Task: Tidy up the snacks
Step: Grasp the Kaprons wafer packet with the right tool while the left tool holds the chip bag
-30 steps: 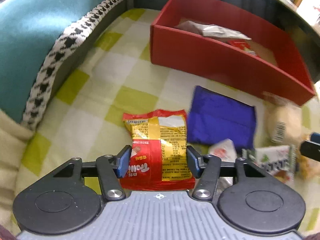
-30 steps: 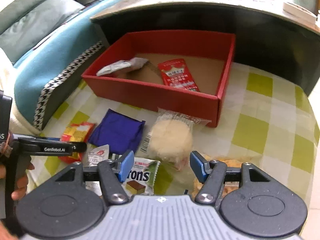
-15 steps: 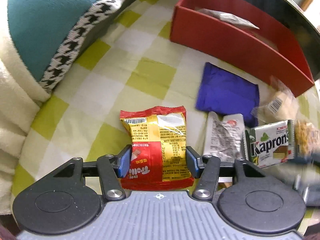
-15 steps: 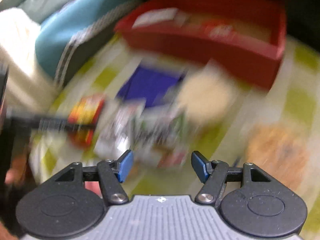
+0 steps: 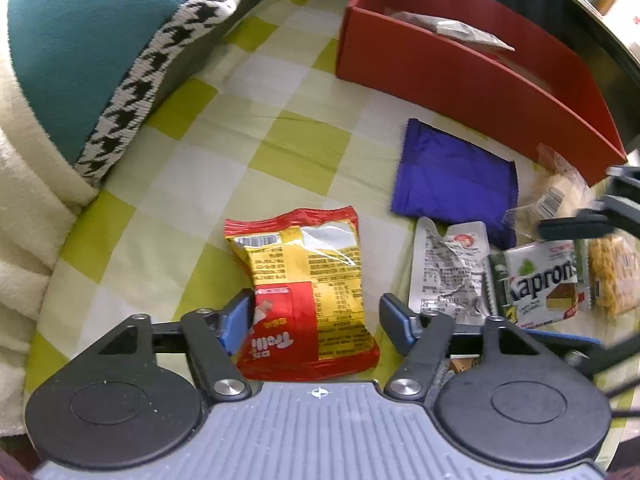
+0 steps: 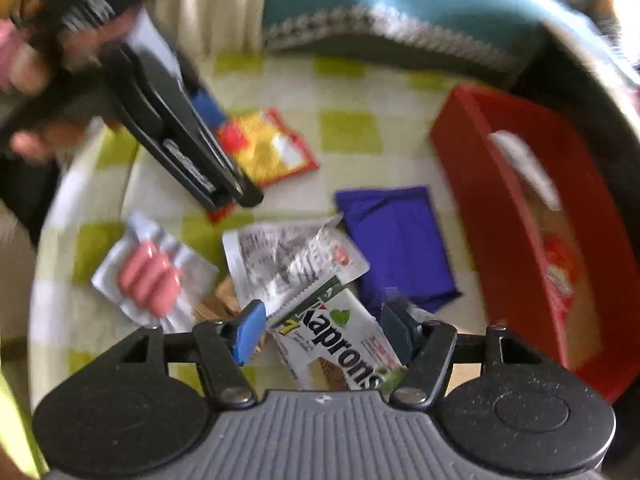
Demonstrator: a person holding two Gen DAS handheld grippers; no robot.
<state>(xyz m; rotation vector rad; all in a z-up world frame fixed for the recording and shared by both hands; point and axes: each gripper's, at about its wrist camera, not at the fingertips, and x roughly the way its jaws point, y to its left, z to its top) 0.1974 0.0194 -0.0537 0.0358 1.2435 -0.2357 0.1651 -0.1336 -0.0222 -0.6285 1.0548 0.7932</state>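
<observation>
A red and yellow snack bag [image 5: 304, 280] lies on the checked cloth between the fingers of my left gripper [image 5: 316, 320]. Its jaws are opening, and the right pad stands clear of the bag. My right gripper [image 6: 324, 332] hangs open over a white and green Kaprons wafer pack [image 6: 340, 340], which lies between its pads; no squeeze shows. A purple packet [image 5: 452, 176] and a crinkled silver packet [image 5: 448, 268] lie beside the wafer pack [image 5: 540, 284]. The red box [image 5: 460, 76] at the back holds a silver packet and a red one.
A clear pack of pink sausages [image 6: 148, 276] lies left of my right gripper. A wrapped round pastry [image 5: 560, 196] and a yellow snack [image 5: 612, 276] lie at the right. A teal cushion [image 5: 80, 40] with houndstooth trim and a cream blanket [image 5: 24, 232] border the cloth's left side.
My left jaws have widened off the red and yellow bag. My right gripper has rolled and swung across the snacks, ending over the Kaprons pack.
</observation>
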